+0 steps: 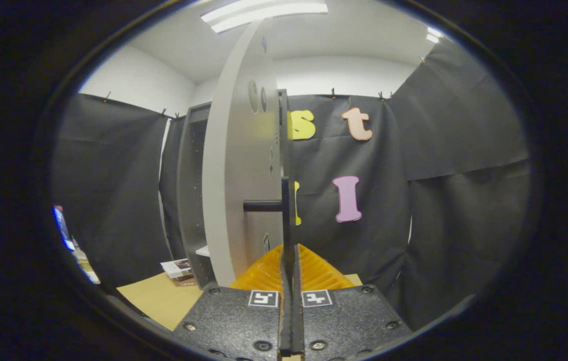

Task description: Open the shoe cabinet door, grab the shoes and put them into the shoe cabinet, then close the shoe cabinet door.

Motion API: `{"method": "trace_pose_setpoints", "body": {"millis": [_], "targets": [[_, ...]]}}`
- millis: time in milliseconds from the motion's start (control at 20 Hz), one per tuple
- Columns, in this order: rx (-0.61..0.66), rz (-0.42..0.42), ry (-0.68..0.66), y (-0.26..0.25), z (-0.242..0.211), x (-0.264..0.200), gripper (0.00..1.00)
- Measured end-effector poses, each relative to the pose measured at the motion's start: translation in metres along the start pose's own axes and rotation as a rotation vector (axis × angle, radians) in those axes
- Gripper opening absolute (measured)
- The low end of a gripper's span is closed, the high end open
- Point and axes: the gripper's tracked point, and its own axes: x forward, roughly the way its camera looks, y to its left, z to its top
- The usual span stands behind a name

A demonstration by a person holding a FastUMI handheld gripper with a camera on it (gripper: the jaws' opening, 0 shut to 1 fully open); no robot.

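Note:
The shoe cabinet stands just ahead and to the left, a dark grey frame with a dim inside. Its white door is swung out toward me and seen nearly edge-on. A dark bar handle runs upright along the door's near edge, held off it by a short post. My gripper is shut on this handle; the bar passes straight down between both fingers.
A tan tabletop lies low to the left. A small stack of booklets sits on it by the cabinet's foot. Black cloth walls close the booth behind and to the right.

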Motion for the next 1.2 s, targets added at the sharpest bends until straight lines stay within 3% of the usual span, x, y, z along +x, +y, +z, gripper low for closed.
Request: {"method": "trace_pose_setpoints", "body": {"millis": [200, 300, 350, 500, 600, 700, 900, 1200], "targets": [[-0.059, -0.017, 0.022, -0.002, -0.005, -0.004, 0.05], [-0.063, -0.05, 0.032, -0.015, -0.008, -0.013, 0.11], [-0.057, -0.063, 0.027, -0.018, -0.009, -0.023, 0.26], [-0.021, -0.129, -0.01, -0.023, -0.011, -0.05, 0.48], [-0.049, -0.222, -0.007, -0.032, -0.019, -0.069, 0.64], [-0.065, -0.258, -0.017, -0.015, -0.027, -0.084, 0.72], [-0.067, -0.302, -0.032, 0.024, -0.046, -0.108, 0.99], [-0.105, -0.249, -0.074, 0.107, -0.085, -0.101, 0.98]]}}
